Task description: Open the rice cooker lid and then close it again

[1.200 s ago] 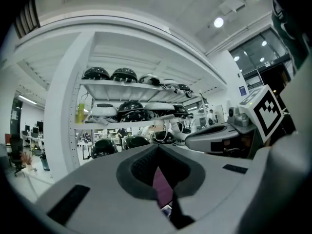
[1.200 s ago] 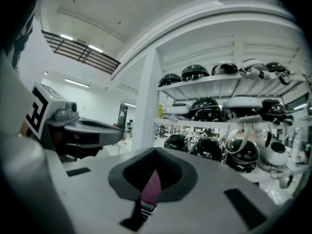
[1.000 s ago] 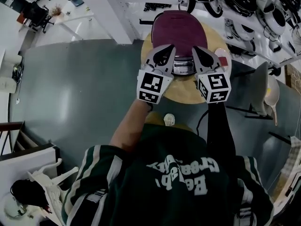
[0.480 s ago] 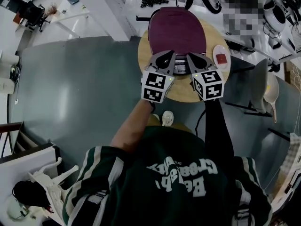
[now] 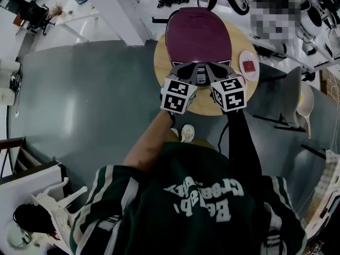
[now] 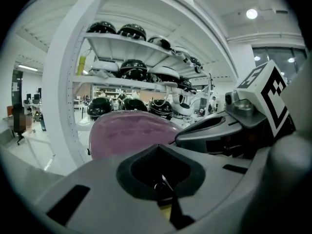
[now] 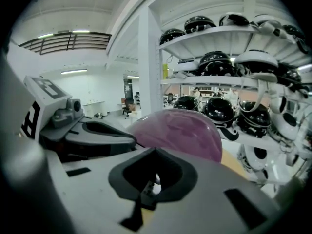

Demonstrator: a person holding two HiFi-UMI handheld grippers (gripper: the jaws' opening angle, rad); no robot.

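The rice cooker stands on a round wooden table [image 5: 163, 62], its maroon lid [image 5: 199, 33] down. Both grippers hover side by side at the cooker's front panel [image 5: 202, 78]. My left gripper [image 5: 192, 68] comes in from the left with its jaws together; my right gripper [image 5: 212, 68] mirrors it from the right. Seen from the left gripper view, the lid [image 6: 129, 130] rises just beyond the shut left gripper [image 6: 161, 155], with the right gripper [image 6: 214, 130] beside it. From the right gripper view, the lid [image 7: 180, 128] sits behind the shut right gripper [image 7: 153, 172]. Nothing is clearly held.
A small white plate [image 5: 248, 65] with a red item sits on the table's right side. Shelves of black helmets [image 6: 131, 69] stand behind the cooker, next to a white pillar [image 5: 117, 9]. A chair [image 5: 297, 102] stands right of the table, grey floor to the left.
Both grippers have drawn closer together and now nearly meet at the cooker's front panel. The lid stays down.
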